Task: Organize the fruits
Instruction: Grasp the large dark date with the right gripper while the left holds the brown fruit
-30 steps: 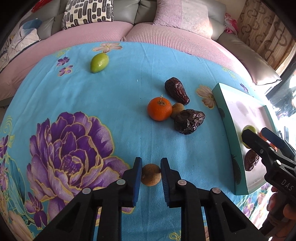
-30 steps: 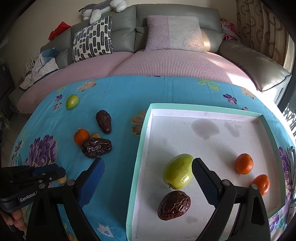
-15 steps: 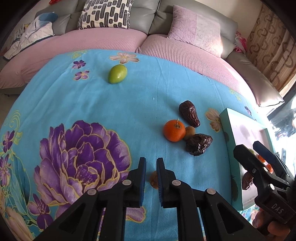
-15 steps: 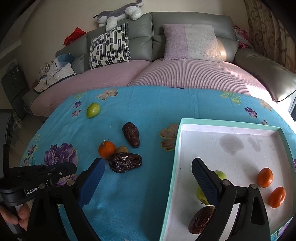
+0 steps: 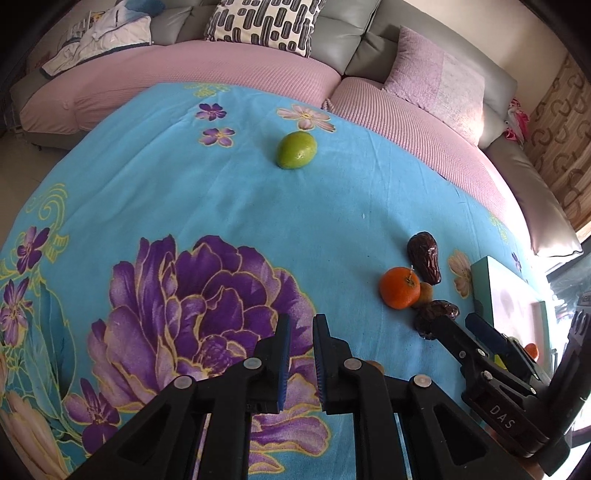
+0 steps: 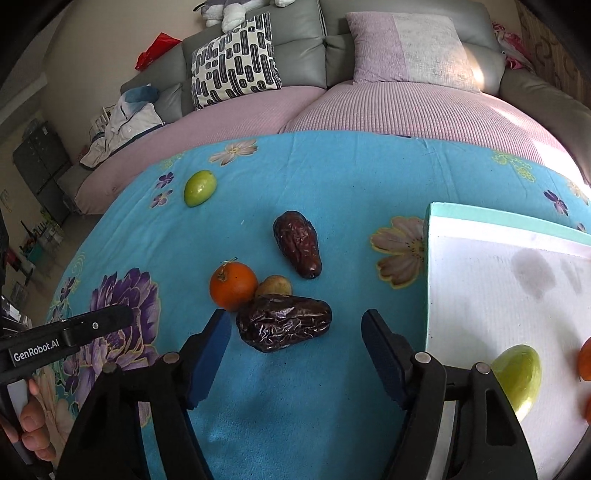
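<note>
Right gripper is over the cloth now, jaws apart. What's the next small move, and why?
Probably ease the right gripper forward and down so its jaws straddle the nearest wrinkled date, then close. The jaws stand wide open and the date lies just ahead between them. It touches the orange, so go gently. The tray sits close on the right.

Grey sofa [image 6: 295,40] behind, pink cover [image 6: 388,110] over seat. Black-and-white patterned cushion [image 6: 236,61] beside pink cushion [image 6: 406,46]. Plush toy [image 6: 229,9] atop backrest. Clothes heap [image 6: 125,122] at left end. Red bag [image 6: 153,48] behind. Brown patterned curtain [image 5: 561,147] at right.
</note>
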